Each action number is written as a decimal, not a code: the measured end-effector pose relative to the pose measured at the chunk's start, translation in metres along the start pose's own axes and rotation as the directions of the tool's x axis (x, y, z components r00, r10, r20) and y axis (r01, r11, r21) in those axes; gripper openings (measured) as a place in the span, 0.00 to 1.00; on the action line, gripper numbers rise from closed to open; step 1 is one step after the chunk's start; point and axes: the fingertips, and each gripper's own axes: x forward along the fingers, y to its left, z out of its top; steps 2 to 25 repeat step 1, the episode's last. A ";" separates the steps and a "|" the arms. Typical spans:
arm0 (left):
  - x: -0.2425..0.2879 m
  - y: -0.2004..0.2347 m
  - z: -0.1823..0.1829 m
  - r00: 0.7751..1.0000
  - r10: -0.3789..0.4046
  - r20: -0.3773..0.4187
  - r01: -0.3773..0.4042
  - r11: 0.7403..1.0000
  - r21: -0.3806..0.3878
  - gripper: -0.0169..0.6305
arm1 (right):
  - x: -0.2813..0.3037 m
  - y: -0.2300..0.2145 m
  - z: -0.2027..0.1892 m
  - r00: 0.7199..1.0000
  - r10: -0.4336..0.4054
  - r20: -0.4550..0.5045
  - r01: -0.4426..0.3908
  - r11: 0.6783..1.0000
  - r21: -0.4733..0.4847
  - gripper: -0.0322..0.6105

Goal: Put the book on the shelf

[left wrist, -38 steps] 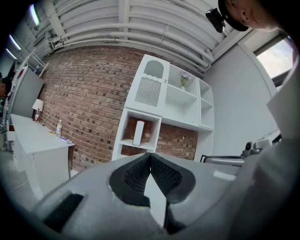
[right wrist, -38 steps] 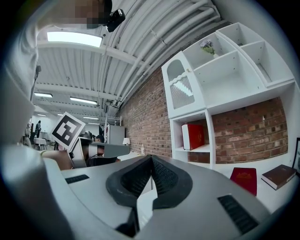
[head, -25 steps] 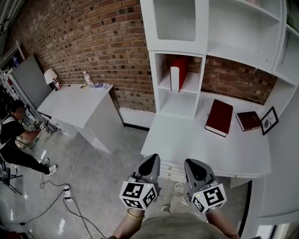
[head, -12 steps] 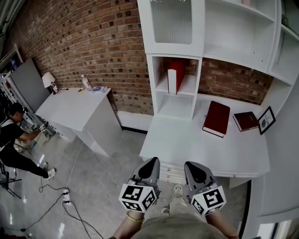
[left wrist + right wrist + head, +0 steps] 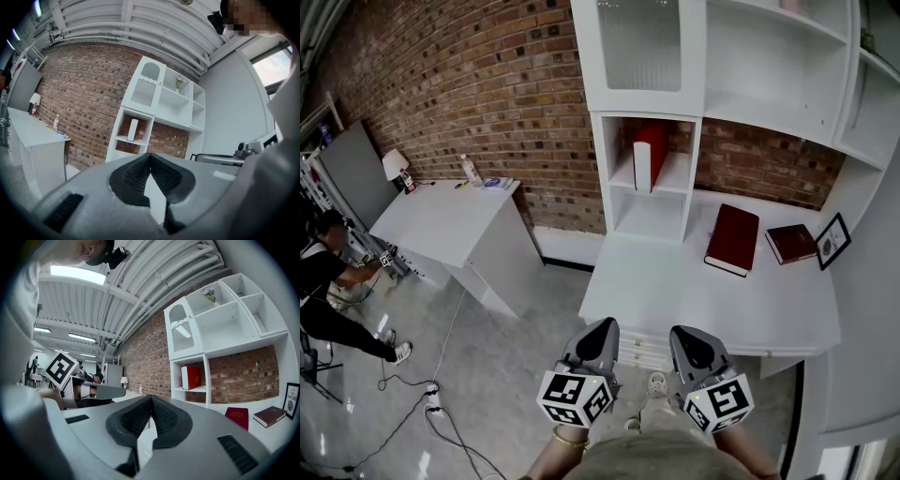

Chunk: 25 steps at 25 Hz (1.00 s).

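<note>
We look steeply down on a white desk [image 5: 675, 300] built into a white shelf unit [image 5: 769, 75] against a red brick wall [image 5: 487, 84]. At six o'clock in the head view, the left gripper [image 5: 604, 324] and the right gripper [image 5: 682, 332] sit side by side and level, just short of the desk's front edge. In the left gripper view we see its two dark ribbed pads [image 5: 136, 173] meeting at the tip, closed on nothing. The right gripper view shows the same: pads together, nothing held.

The large dark red book [image 5: 731, 239] lies flat on the desk at about one o'clock from the right gripper, well apart from both grippers. Near it, at its three o'clock, lies a smaller brown book [image 5: 794, 243]. Just past that stands a black picture frame [image 5: 832, 241]. At twelve o'clock from the left gripper, an open cubby [image 5: 652, 211] of the shelf unit holds a red and white book [image 5: 648, 155] standing upright on its upper board.

At ten o'clock we see a white side table [image 5: 441, 220] carrying a small lamp [image 5: 395, 165] and a bottle [image 5: 471, 169]. At nine o'clock a person in a black top [image 5: 319, 272] bends over equipment. Cables [image 5: 441, 398] trail across the grey floor [image 5: 516, 356] at seven o'clock.
</note>
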 end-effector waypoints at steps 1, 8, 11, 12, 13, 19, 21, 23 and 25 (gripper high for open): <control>-0.001 0.000 0.000 1.000 0.000 -0.001 0.000 1.000 -0.001 0.04 | 0.000 0.000 0.000 1.000 0.001 -0.001 -0.001 1.000 -0.001 0.06; -0.001 0.000 0.000 1.000 0.000 -0.001 0.000 1.000 -0.001 0.04 | 0.000 0.000 0.000 1.000 0.001 -0.001 -0.001 1.000 -0.001 0.06; -0.001 0.000 0.000 1.000 0.000 -0.001 0.000 1.000 -0.001 0.04 | 0.000 0.000 0.000 1.000 0.001 -0.001 -0.001 1.000 -0.001 0.06; -0.001 0.000 0.000 1.000 0.000 -0.001 0.000 1.000 -0.001 0.04 | 0.000 0.000 0.000 1.000 0.001 -0.001 -0.001 1.000 -0.001 0.06; -0.001 0.000 0.000 1.000 0.000 -0.001 0.000 1.000 -0.001 0.04 | 0.000 0.000 0.000 1.000 0.001 -0.001 -0.001 1.000 -0.001 0.06; -0.001 0.000 0.000 1.000 0.000 -0.001 0.000 1.000 -0.001 0.04 | 0.000 0.000 0.000 1.000 0.001 -0.001 -0.001 1.000 -0.001 0.06; -0.001 0.000 0.000 1.000 0.000 -0.001 0.000 1.000 -0.001 0.04 | 0.000 0.000 0.000 1.000 0.001 -0.001 -0.001 1.000 -0.001 0.06; -0.001 0.000 0.000 1.000 0.000 -0.001 0.000 1.000 -0.001 0.04 | 0.000 0.000 0.000 1.000 0.001 -0.001 -0.001 1.000 -0.001 0.06; -0.001 0.000 0.000 1.000 0.000 -0.001 0.000 1.000 -0.001 0.04 | 0.000 0.000 0.000 1.000 0.001 -0.001 -0.001 1.000 -0.001 0.06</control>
